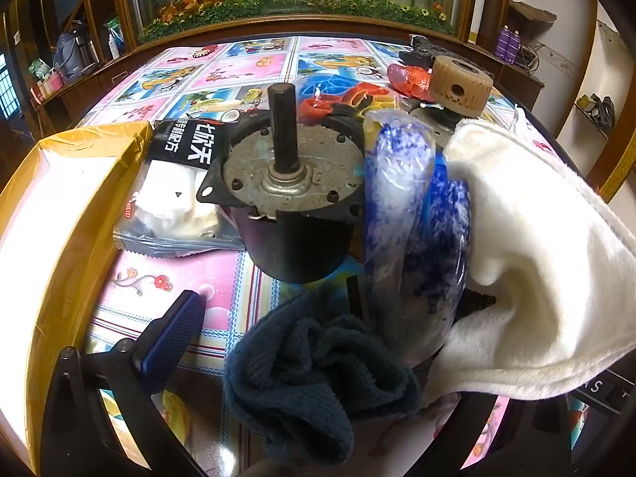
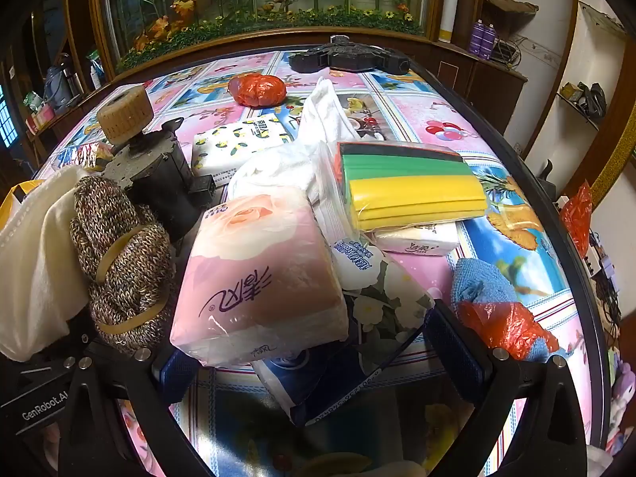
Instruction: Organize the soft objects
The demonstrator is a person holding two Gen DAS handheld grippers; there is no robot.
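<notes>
In the left wrist view a crumpled dark blue towel [image 1: 314,377] lies between the fingers of my left gripper [image 1: 334,310], which is open. Only its left finger's blue pad [image 1: 171,342] shows; a white fleece cloth [image 1: 536,258] covers the right finger. A blue speckled item in clear plastic [image 1: 413,218] leans beside the cloth. In the right wrist view a pink tissue pack [image 2: 262,274] sits between the wide-open fingers of my right gripper [image 2: 314,346]; the right pad [image 2: 449,338] stands well clear of it. A brown knit bundle [image 2: 123,266] with rubber bands lies to the left.
A yellow box [image 1: 59,218] stands at the left table edge, beside a black-labelled packet [image 1: 175,183] and a heavy motor [image 1: 294,183]. Another motor bears a wooden wheel [image 2: 125,119]. Green-and-yellow sponges [image 2: 409,187], tissue packs, a blue cloth [image 2: 481,282] and red bags [image 2: 508,326] crowd the table.
</notes>
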